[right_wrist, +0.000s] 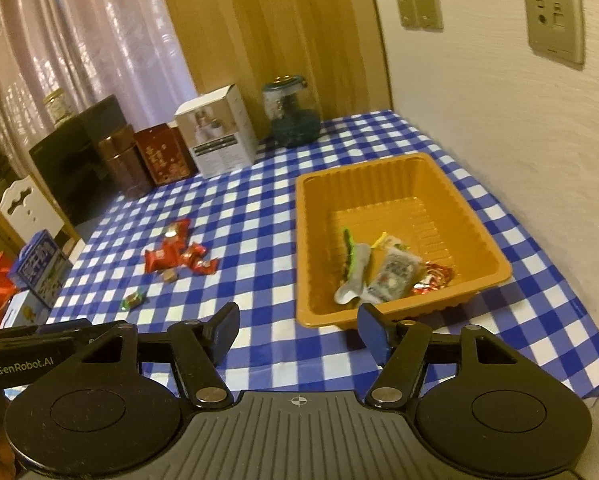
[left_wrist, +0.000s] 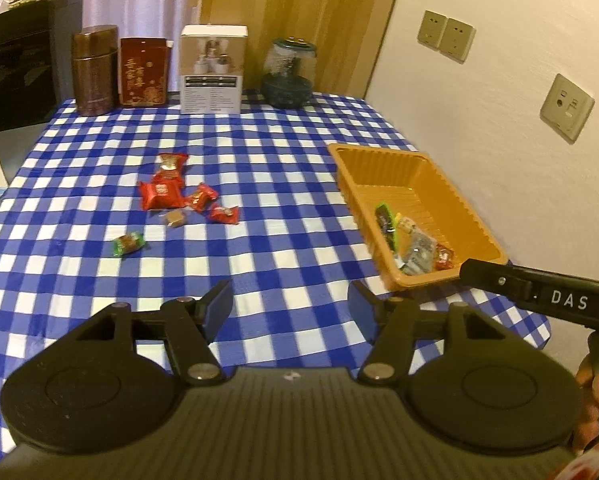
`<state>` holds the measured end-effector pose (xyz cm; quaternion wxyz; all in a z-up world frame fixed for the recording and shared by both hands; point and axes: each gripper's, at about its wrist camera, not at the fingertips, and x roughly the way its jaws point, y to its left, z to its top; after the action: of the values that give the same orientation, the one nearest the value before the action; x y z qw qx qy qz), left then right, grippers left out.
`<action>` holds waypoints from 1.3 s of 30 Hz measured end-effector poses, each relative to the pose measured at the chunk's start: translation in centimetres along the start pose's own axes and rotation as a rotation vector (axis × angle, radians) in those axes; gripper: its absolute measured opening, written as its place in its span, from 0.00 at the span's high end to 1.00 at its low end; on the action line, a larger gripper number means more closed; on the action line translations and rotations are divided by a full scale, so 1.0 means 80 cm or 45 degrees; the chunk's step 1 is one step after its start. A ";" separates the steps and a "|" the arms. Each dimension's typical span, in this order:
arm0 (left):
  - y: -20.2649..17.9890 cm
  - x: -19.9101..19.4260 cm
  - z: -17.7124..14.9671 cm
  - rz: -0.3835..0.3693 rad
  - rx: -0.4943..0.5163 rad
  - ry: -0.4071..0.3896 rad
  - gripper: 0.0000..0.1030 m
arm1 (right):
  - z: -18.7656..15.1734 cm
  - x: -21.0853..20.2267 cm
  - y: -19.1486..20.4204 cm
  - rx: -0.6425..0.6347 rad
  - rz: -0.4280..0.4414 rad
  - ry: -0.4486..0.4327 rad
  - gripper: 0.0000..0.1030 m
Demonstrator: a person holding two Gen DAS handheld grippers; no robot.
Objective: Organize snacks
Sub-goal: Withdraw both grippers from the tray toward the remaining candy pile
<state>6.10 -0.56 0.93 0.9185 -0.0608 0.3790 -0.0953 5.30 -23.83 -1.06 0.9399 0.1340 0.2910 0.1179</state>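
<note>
An orange plastic tray (left_wrist: 379, 156) (right_wrist: 311, 248) sits at the right of the blue-checked table, holding several wrapped snacks (left_wrist: 415, 248) (right_wrist: 383, 272). A cluster of red-wrapped candies (left_wrist: 167, 188) (right_wrist: 175, 256) lies mid-table, with a small brown cube (left_wrist: 175, 218) and a green-wrapped candy (left_wrist: 128, 243) (right_wrist: 134, 299) nearer me. My left gripper (left_wrist: 291, 304) hovers open over the near cloth with nothing between its pads. My right gripper (right_wrist: 297, 330) is open and empty too, just in front of the tray's near rim. Its black body (left_wrist: 539, 298) shows at the right of the left wrist view.
Along the back edge stand a brown canister (left_wrist: 95, 70), a red tin (left_wrist: 144, 71), a white box (left_wrist: 212, 69) and a dark glass jar (left_wrist: 288, 73). A wall with sockets (left_wrist: 566, 106) runs close on the right. A black appliance (left_wrist: 15, 68) stands at left.
</note>
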 end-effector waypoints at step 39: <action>0.111 0.001 0.019 0.100 0.000 0.013 0.36 | 0.011 0.068 0.089 -0.247 0.097 0.094 0.36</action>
<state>8.37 8.15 0.29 0.9195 -0.0452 0.3859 -0.0595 9.14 -15.66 -0.91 0.9320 0.0491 0.3072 0.1861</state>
